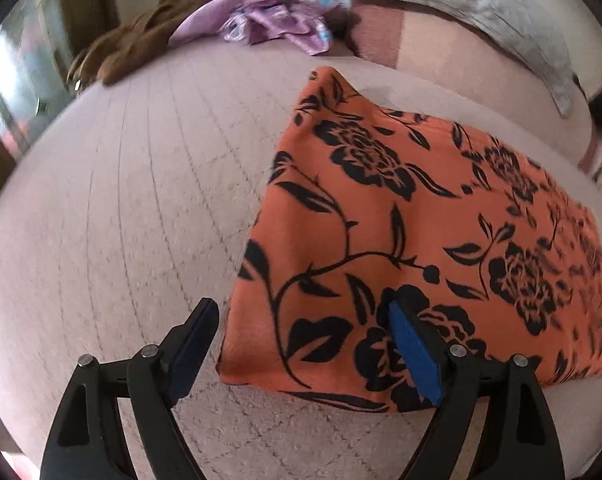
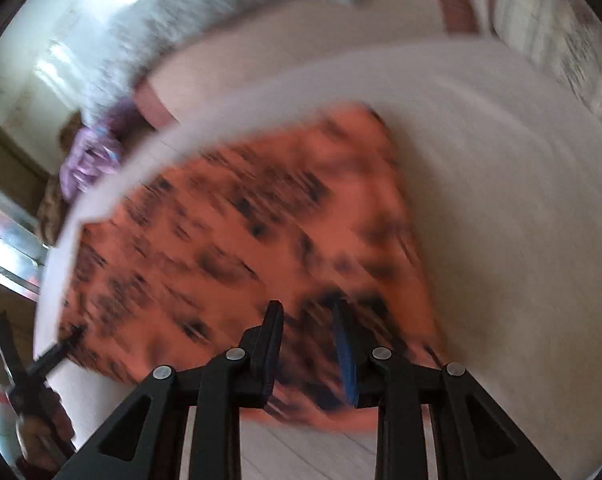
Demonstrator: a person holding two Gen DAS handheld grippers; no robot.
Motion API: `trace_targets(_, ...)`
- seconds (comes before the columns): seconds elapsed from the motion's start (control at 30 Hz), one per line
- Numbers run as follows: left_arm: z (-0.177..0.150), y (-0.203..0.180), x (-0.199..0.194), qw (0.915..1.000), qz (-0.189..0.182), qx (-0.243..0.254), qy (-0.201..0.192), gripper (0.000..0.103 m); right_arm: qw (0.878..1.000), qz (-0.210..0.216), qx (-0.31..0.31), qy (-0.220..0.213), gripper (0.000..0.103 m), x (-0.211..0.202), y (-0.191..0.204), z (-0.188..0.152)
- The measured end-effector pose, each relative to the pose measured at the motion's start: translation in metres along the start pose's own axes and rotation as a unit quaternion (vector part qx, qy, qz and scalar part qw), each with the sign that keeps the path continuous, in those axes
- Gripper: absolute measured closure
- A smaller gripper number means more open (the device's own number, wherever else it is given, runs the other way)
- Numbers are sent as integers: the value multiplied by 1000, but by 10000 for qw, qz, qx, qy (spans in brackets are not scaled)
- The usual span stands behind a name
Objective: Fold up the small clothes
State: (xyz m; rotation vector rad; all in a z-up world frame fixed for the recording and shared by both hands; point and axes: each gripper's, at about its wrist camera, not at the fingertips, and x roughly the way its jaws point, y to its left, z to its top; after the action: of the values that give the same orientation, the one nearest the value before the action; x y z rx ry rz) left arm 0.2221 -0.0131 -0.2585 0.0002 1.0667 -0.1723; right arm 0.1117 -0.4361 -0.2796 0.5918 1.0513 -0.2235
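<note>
The left gripper (image 1: 301, 320) stands with its jaws spread wide, holding nothing. Its left finger (image 1: 193, 332) hangs over bare bedspread, while the blue-padded right finger (image 1: 415, 348) sits over the near-left corner of the orange cloth (image 1: 401, 220); whether that pad touches the fabric I cannot tell. The right gripper (image 2: 307, 324) is parted too, its gap narrower, and nothing shows between its fingers. It hovers over the near edge of the same orange cloth (image 2: 241, 232), though this view is smeared with blur and contact cannot be judged. At the lower left of the right wrist view, the left gripper (image 2: 61, 348) shows with one tip at the cloth's corner.

The cloth, orange with black roses and leaves, lies mostly flat as a folded rectangle on the pale pink quilted bedspread (image 1: 121, 200). Its far corner is lifted a little into a peak.

Well beyond it, at the far side of the bed, a crumpled purple garment (image 1: 277, 20) lies just beside a brown garment (image 1: 141, 32). A grey blanket (image 1: 461, 0) runs along the far right, apart from the orange cloth. A mirror or window (image 1: 17, 72) shows at the left edge.
</note>
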Motion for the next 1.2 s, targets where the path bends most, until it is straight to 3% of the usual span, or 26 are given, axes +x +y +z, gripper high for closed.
trace_targets(0.07, 0, 6, -6, 9999, -122, -95, -36, 15, 9999, 82, 50, -28, 74, -3, -12, -10)
trace_targets(0.27, -13, 22, -45, 9981, -15, -74, -618, 16, 9982, 361, 14, -470, 74, -43, -6, -11)
trace_targets(0.37, -15, 26, -55, 9952, 340, -22, -921, 16, 9976, 476, 34, -496, 74, -41, 3, -9)
trace_targets(0.43, -14, 30, -41, 9958, 532, -8, -751, 15, 9979, 574, 131, -261, 74, -23, -1, -14)
trace_targets(0.5, -13, 34, -22, 9979, 459, -58, -460, 14, 9982, 563, 218, 63, 74, -1, -4, -21)
trace_targets(0.67, -13, 21, -24, 9957, 739, 178, -532, 11, 9979, 625, 61, -185, 72, -9, 8, -26)
trace_targets(0.77, -15, 15, -48, 9949, 393, 91, -921, 12, 9964, 771, -63, -356, 72, -21, 15, -31)
trace_targets(0.87, -17, -4, -57, 9932, -30, 363, -1103, 12, 9922, 1041, -305, -609, 72, -30, 31, -33)
trace_targets(0.93, -19, -18, -52, 9925, -156, 614, -1042, 12, 9895, 1237, -374, -648, 72, -30, 40, -34)
trace_targets(1.03, -21, -33, -26, 9940, 178, 878, -624, 11, 9896, 1323, -395, -411, 72, -15, 54, -34)
trace_targets(1.1, -23, -37, -10, 9923, 486, 1047, -452, 7, 9928, 1139, -365, -64, 72, 4, 56, -35)
trace_targets(1.2, -18, -34, -16, 9945, 375, 875, -431, 7, 9947, 933, -379, 187, 72, 17, 55, -38)
